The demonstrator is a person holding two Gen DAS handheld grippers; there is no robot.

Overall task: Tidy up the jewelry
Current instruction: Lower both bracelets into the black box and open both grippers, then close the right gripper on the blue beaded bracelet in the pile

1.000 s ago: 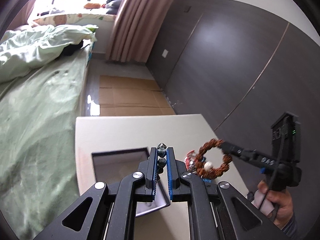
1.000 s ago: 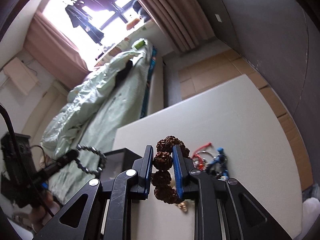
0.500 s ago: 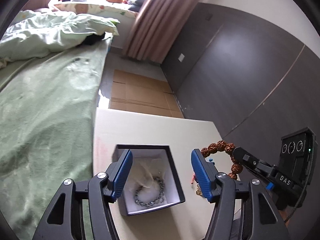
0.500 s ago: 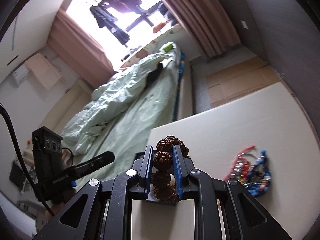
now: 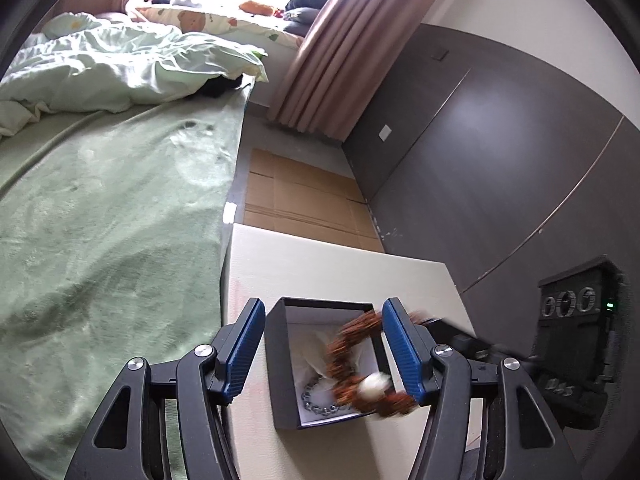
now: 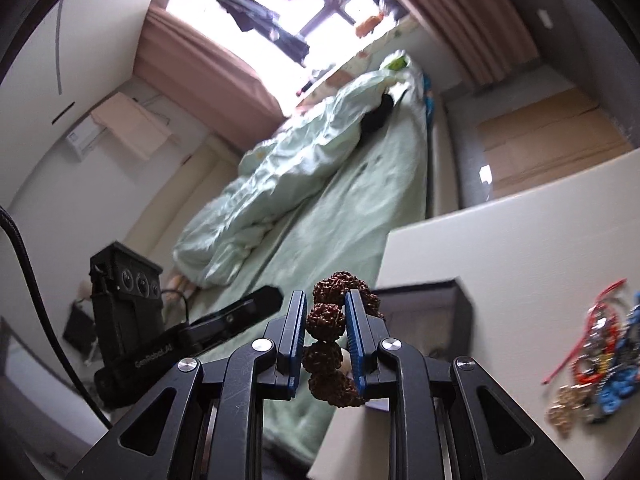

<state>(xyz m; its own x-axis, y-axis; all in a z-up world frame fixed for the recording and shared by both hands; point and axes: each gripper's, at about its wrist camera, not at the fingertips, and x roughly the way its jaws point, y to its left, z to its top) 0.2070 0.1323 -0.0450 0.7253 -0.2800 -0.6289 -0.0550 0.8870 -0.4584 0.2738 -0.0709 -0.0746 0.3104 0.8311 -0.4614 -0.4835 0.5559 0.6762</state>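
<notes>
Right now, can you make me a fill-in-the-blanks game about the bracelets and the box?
1. The right gripper is shut on the ____ bead bracelet.
2. The dark bead bracelet lies inside the ____.
3. The left gripper holds ____.
4. The colourful jewelry pile lies on the ____.

Missing words: brown; box; nothing; table

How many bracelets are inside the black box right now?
1: a grey metal-bead bracelet lies in the black box. The brown bead bracelet hangs over it from the right gripper, possibly hiding others.

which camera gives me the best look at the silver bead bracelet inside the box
The left wrist view: the silver bead bracelet lies on the box lining. The right wrist view shows only the box's dark corner, never the bracelet.
</notes>
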